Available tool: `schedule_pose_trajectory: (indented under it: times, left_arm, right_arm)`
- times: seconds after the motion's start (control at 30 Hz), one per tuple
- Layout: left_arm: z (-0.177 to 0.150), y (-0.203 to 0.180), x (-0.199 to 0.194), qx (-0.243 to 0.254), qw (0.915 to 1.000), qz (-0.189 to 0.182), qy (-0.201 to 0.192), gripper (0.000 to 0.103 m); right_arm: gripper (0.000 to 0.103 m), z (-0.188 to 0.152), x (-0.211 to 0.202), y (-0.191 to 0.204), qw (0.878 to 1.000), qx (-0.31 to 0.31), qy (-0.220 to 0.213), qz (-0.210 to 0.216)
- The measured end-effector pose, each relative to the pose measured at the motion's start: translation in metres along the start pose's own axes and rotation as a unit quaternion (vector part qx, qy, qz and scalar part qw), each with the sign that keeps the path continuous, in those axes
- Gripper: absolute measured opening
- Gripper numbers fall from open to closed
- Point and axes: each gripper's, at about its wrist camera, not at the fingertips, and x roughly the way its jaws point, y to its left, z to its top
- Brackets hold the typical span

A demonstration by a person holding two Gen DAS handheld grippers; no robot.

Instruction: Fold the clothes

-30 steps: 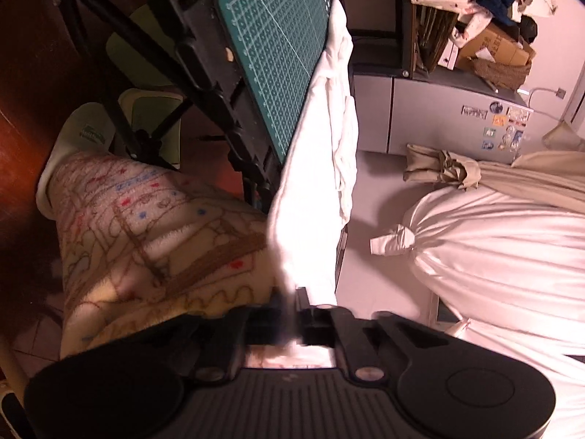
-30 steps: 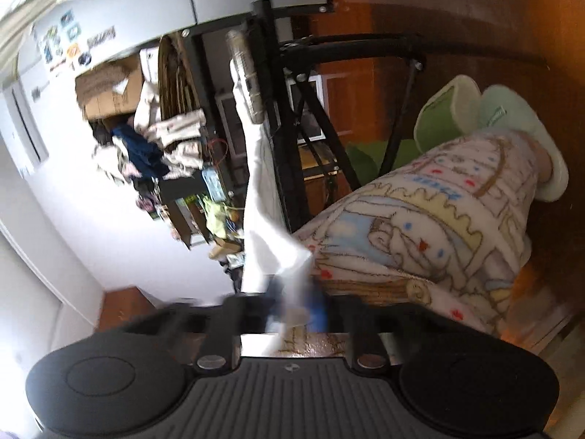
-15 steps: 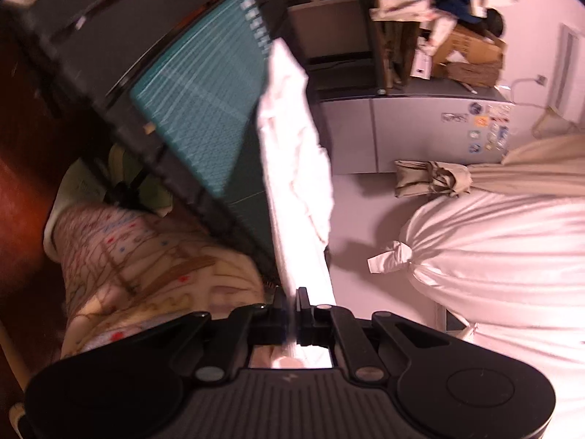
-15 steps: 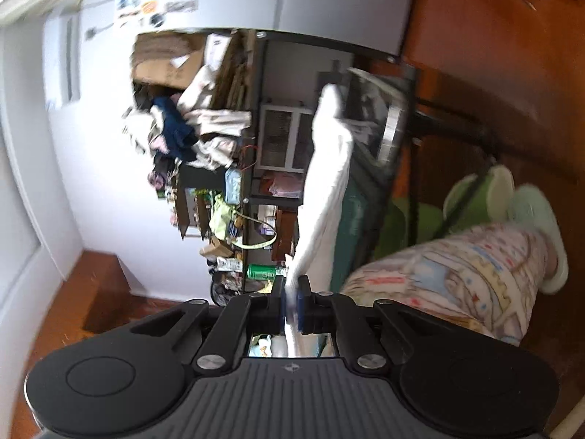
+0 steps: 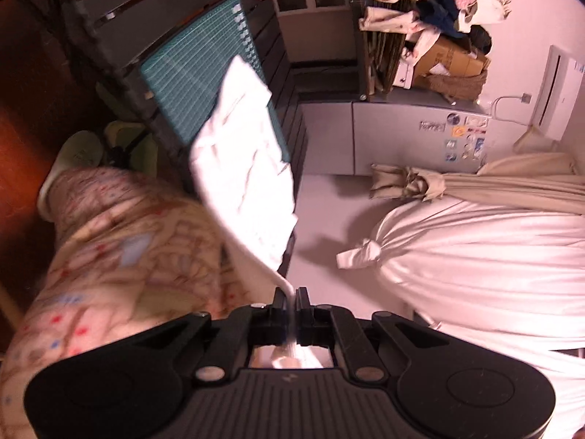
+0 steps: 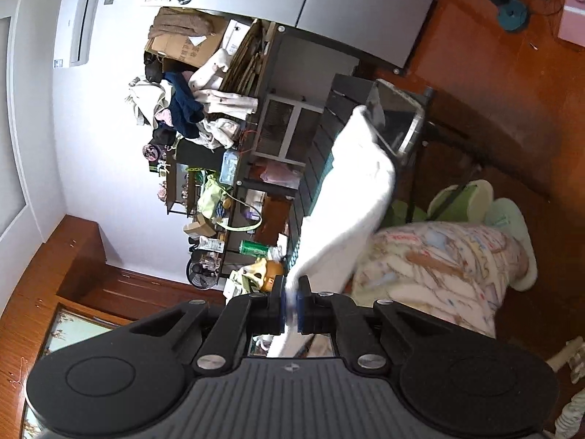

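A white garment (image 5: pixel 248 168) hangs in the air, stretched from my left gripper (image 5: pixel 291 296) up toward the dark slatted table (image 5: pixel 289 84) with its teal cutting mat (image 5: pixel 190 87). My left gripper is shut on one edge of it. In the right wrist view the same white garment (image 6: pixel 351 201) runs from my right gripper (image 6: pixel 291 292), shut on another edge, up to the table's edge (image 6: pixel 321 135). Its far end still touches the table.
A person's leg in patterned fleece trousers (image 5: pixel 120 248) and green slippers (image 6: pixel 512 226) stand close to the table. A large tied white bundle (image 5: pixel 475 263), a fridge (image 5: pixel 402 139) and cluttered shelves with clothes (image 6: pixel 190 109) fill the room behind.
Both grippers have swung upward and back, lifting the white garment off the table; more of the table top and cutting mat shows, and the cloth now hangs wider and looser.
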Motion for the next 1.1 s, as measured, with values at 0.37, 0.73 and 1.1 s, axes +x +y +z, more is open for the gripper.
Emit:
schedule_pose_trajectory:
  times: [0.37, 0.73, 1.1]
  left_arm:
    - [0.128, -0.030, 0.105, -0.019, 0.9984, -0.022, -0.048, 0.004]
    - [0.217, 0.029, 0.191, -0.129, 0.9895, 0.044, -0.047, 0.004]
    - [0.256, 0.054, 0.224, -0.168, 0.9813, 0.015, -0.093, 0.040]
  right_arm:
    - [0.005, 0.130, 0.157, 0.017, 1.000, -0.013, 0.002, -0.016]
    - [0.005, 0.202, 0.290, -0.046, 0.992, 0.034, 0.033, -0.114]
    - [0.033, 0.222, 0.337, -0.077, 0.986, 0.074, 0.000, -0.146]
